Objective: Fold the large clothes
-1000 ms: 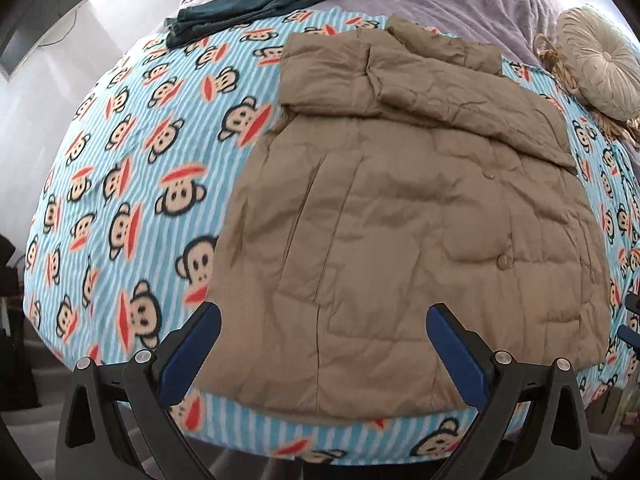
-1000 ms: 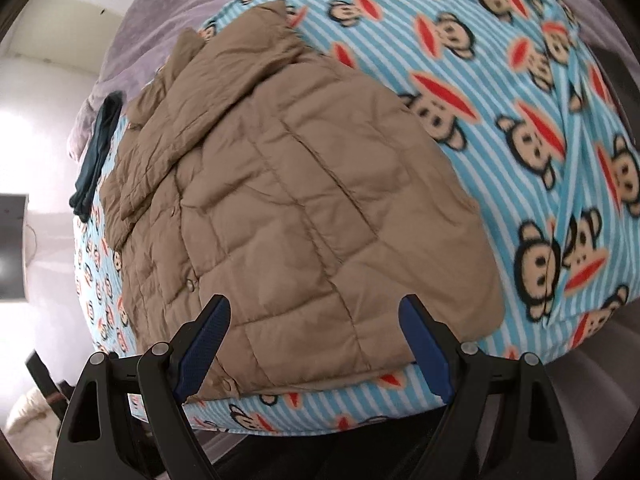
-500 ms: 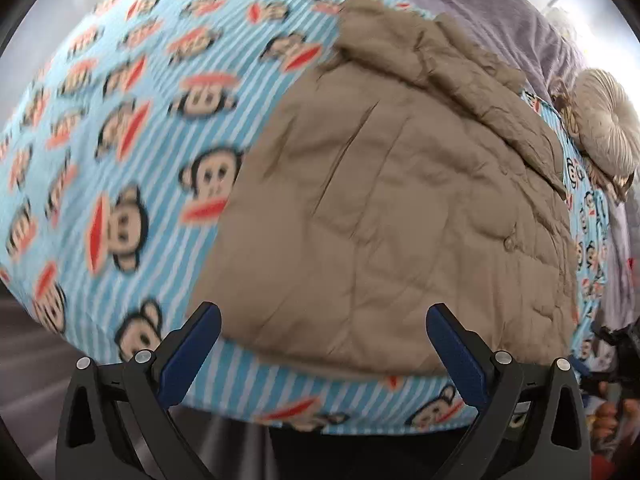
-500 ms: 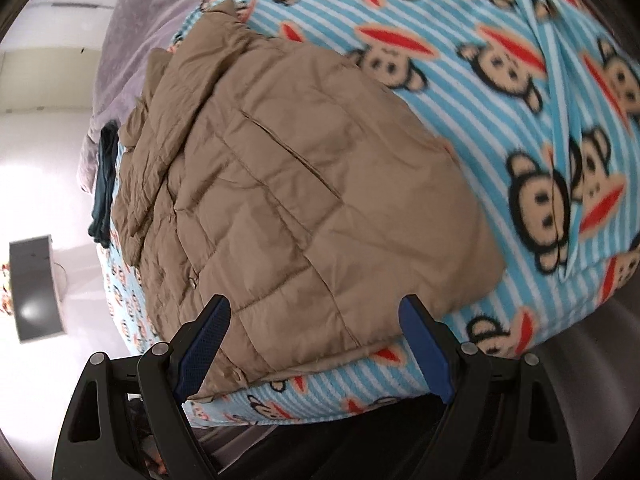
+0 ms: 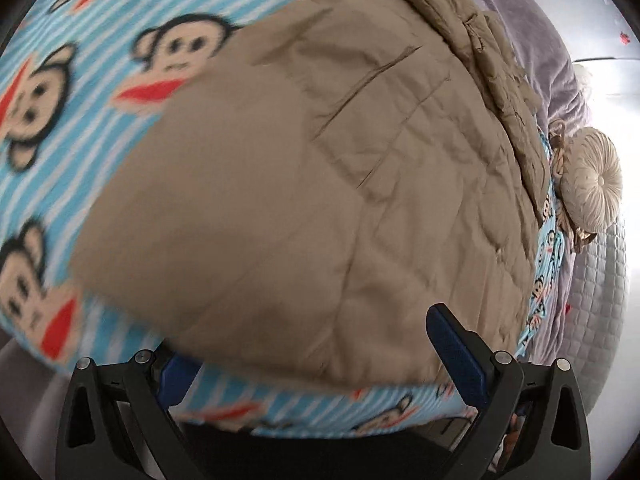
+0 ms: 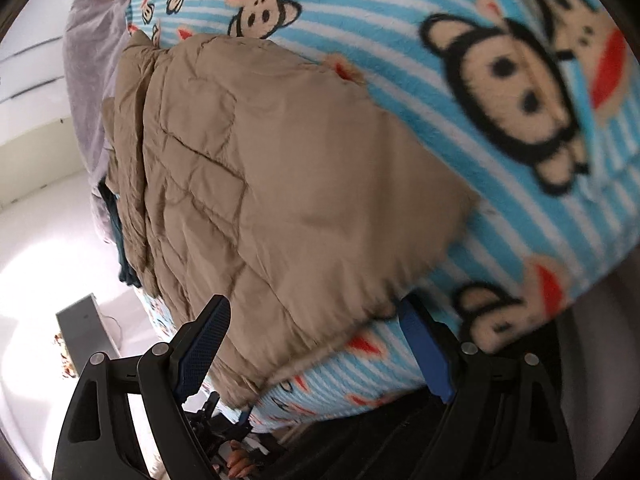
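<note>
Two tools are at the near hem of the jacket [image 5: 320, 184], one at each bottom corner. The jacket lies flat on the monkey-print blanket [image 5: 60, 92] on the bed, its sleeves folded across the collar end at the far side.

Left tool [image 5: 312, 344]: jaws spread wide, nothing gripped; the hem corner sits between them, the left pad partly hidden under the fabric edge. Right tool [image 6: 312, 344]: jaws likewise wide and empty, straddling the opposite hem corner, with no pad pressing on the cloth.

Judgement: the step in hand is taking both hem corners for a fold toward the collar. To do it well, each tool should take the whole padded thickness of the jacket, and not the blanket beneath. Both grips should sit equally far in from the side seams, so the fold line runs straight. The padded fabric may slip from a shallow bite
</note>
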Demonstrator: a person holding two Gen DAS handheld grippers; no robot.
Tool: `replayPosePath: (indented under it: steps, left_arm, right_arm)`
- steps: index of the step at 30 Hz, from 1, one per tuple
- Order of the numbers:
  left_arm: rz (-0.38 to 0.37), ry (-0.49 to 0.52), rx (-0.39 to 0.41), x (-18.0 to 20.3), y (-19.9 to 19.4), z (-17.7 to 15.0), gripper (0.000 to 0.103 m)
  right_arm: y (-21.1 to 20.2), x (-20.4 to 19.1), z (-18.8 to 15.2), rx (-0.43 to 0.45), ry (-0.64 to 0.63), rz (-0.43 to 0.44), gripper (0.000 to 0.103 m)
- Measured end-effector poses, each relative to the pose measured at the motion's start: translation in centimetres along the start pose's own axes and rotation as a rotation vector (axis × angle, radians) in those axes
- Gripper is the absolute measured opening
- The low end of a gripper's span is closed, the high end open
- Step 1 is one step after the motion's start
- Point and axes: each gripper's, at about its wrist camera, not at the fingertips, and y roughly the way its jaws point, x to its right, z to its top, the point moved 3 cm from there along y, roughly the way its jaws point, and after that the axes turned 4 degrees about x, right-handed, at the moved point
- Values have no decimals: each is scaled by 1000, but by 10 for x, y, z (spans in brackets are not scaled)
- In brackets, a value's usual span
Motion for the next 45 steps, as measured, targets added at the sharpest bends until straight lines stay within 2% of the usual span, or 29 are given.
replayPosePath:
  steps: [2, 3, 4, 5, 6, 7, 8, 9, 12, 19, 22, 26, 28, 31, 36, 40, 45]
  left_arm:
    - [7, 16, 9, 9, 7, 9, 102]
    - [21, 17, 11, 13, 10, 13, 96]
    - [37, 17, 13, 12, 12, 18, 78]
    - [46, 17, 10, 13, 14, 20, 66]
    - [45, 14, 4, 13, 15, 23, 40]
    - [11, 2, -4, 12, 15, 26, 22]
    - [-10, -4, -3, 12, 13, 29, 19]
    - [-22, 11, 2, 15, 9, 32, 15]
    - [-44, 95, 10, 27, -6, 38, 14]
    - [-137, 250, 35, 70, -49, 74, 14]
    - [-162, 279, 68, 93, -62, 96, 14]
    - [-167, 320, 161, 132, -84, 133, 14]
    - [-162, 316, 213, 150, -97, 153, 14]
    - [-155, 287, 247, 172, -105, 177, 14]
    - [-59, 291, 250, 214, -88, 232, 14]
    - [4, 267, 223, 227, -59, 274, 14]
    - [133, 353, 230, 240, -12, 305, 14]
  right_arm:
    - [9, -4, 3, 5, 17, 31, 88]
    - [15, -7, 5, 3, 23, 28, 88]
    - [19, -8, 6, 1, 26, 17, 88]
    - [21, -8, 7, 1, 27, 3, 87]
    - [24, -10, 6, 2, 29, -7, 77]
    - [24, -11, 4, 2, 32, -17, 47]
    - [25, -11, 3, 0, 34, -25, 26]
    - [24, -11, 1, 5, 43, -18, 13]
    - [15, -20, -2, 52, 27, -12, 9]
    - [-8, -77, -12, 140, -85, 29, 8]
    - [-19, -108, -9, 178, -126, 65, 8]
    - [-32, -156, 6, 204, -214, 108, 8]
    - [-35, -183, 22, 203, -269, 124, 8]
    - [-36, -216, 46, 188, -329, 137, 8]
    - [-26, -284, 91, 135, -421, 116, 8]
    - [-1, -329, 131, 87, -468, 59, 8]
    - [53, -362, 185, 64, -442, -24, 7]
